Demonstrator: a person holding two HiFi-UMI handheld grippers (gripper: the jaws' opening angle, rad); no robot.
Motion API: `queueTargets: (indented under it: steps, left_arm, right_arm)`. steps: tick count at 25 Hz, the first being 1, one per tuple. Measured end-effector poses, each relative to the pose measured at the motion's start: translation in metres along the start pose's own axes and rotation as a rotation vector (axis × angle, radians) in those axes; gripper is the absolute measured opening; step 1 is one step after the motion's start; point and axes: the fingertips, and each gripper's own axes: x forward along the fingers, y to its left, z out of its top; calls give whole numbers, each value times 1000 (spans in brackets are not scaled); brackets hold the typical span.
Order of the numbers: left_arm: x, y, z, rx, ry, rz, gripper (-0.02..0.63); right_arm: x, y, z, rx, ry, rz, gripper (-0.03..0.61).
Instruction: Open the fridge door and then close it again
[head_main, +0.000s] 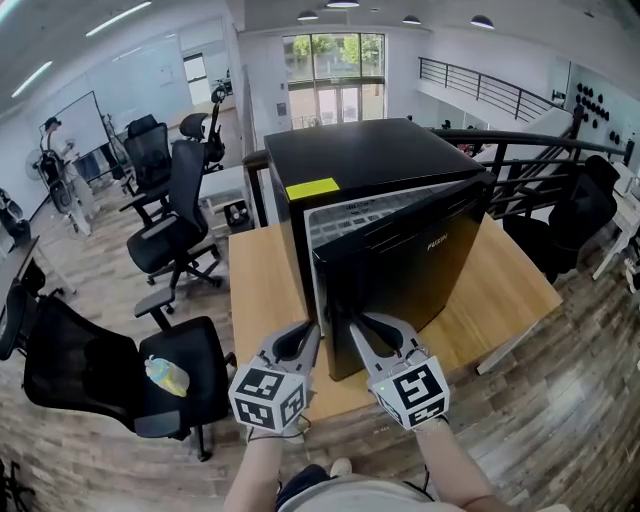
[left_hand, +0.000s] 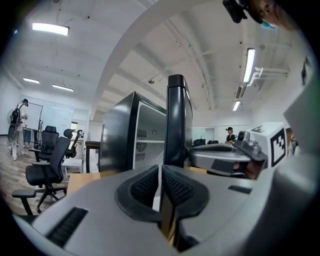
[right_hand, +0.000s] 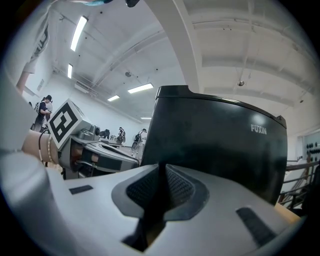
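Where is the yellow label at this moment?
In the head view, the yellow label lies on top of the black fridge, near its front left corner, just above the partly open door.

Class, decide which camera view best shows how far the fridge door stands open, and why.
The head view: from above, the fridge door angles away from the cabinet, white liner showing in the gap. The left gripper view shows the door edge-on; the right gripper view shows only its black outer face.

light: bright, ceiling strips, windows | edges: fisheye-warped | focus: sharp
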Motion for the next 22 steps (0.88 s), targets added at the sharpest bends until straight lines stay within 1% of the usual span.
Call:
queueTargets:
  steps: [8,14,22]
  left_arm:
    - [18,25,4,-4,-12,-28,21]
    - [28,38,3,-10,-11,-47,21]
    - [32,53,3,-23,-18,-49,21]
  right_arm:
    - [33,-6,-2,-1,4,-5,26]
    - [55,-15,-1,-4,1,-31,26]
    - [78,-24,-5,-26,28,-44,25]
